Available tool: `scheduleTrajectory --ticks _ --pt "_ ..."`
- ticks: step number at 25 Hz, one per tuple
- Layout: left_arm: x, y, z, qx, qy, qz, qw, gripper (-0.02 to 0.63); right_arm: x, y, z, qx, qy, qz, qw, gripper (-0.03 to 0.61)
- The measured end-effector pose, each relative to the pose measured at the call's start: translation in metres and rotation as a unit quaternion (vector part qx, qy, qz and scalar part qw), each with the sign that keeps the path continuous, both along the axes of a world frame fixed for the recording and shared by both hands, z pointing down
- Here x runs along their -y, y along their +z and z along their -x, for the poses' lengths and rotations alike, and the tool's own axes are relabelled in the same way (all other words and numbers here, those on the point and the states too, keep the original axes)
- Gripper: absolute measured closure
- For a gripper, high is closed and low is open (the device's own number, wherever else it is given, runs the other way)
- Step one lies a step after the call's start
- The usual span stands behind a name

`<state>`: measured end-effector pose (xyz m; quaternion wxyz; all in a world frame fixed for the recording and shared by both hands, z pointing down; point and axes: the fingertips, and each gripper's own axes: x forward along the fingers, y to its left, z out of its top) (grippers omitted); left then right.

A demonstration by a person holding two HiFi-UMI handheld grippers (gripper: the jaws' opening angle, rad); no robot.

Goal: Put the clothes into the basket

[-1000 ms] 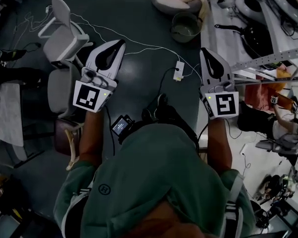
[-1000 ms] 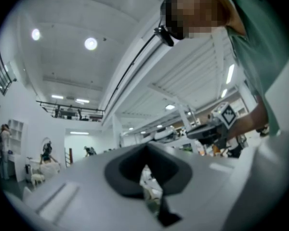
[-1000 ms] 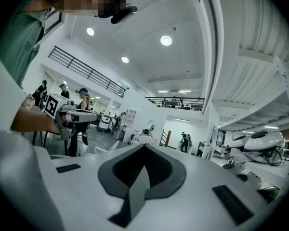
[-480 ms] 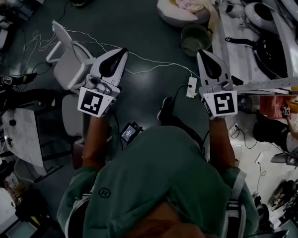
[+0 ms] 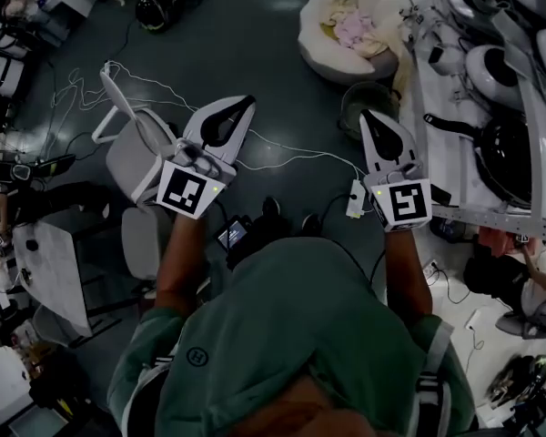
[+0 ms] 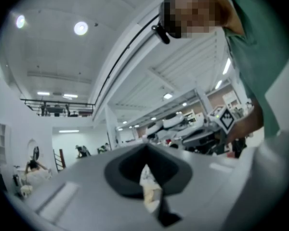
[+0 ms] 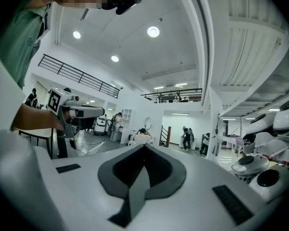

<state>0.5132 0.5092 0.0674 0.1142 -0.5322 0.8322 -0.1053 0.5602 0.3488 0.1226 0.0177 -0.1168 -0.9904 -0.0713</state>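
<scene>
Walking has brought the basket (image 5: pixel 317 55) from the far edge of the head view to just beyond your right gripper (image 5: pixel 379 127). Contents: clothes (image 5: pixel 353 27) (cream and pink). Your left gripper (image 5: pixel 235 112) and the right one are both clamped together with no garment carried; the pale scrap (image 6: pixel 149 189) at the left seam is unidentified. You likely arrive with nothing to drop in.

A round, cream, soft-sided basket (image 5: pixel 323 62) sits upright on the dark floor, far off to the right. Crumpled pink and pale yellow clothes (image 5: pixel 353 29) lie inside it.
</scene>
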Motion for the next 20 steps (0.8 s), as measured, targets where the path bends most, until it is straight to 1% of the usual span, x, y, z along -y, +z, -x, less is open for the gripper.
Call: scheduleTrajectory --ticks 3,8,11,15,17,20 --pt "0.014 -0.003 0.044 0.002 0.012 -0.002 0.9999 0.611 0.013 -0.007 0.038 0.004 0.011 -0.006 1.0 0.578" --pt "0.037 0.012 0.113 -0.002 0.047 -0.005 0.9989 0.611 0.036 -0.003 0.099 0.004 0.044 -0.018 0.999 0.578" --pt "0.047 0.015 0.168 -0.002 0.068 -0.014 0.9976 0.611 0.047 0.002 0.144 0.003 0.068 -0.021 0.997 0.578" --pt "0.047 0.015 0.241 -0.018 0.096 -0.029 0.9948 0.611 0.044 0.011 0.206 -0.01 0.084 -0.024 0.996 0.578" --pt "0.043 0.017 0.277 -0.023 0.109 -0.025 0.9934 0.611 0.043 0.005 0.238 -0.01 0.1 -0.033 0.994 0.578" --pt "0.047 0.021 0.327 -0.031 0.126 -0.024 0.9913 0.611 0.044 -0.003 0.279 -0.009 0.124 -0.03 0.992 0.578"
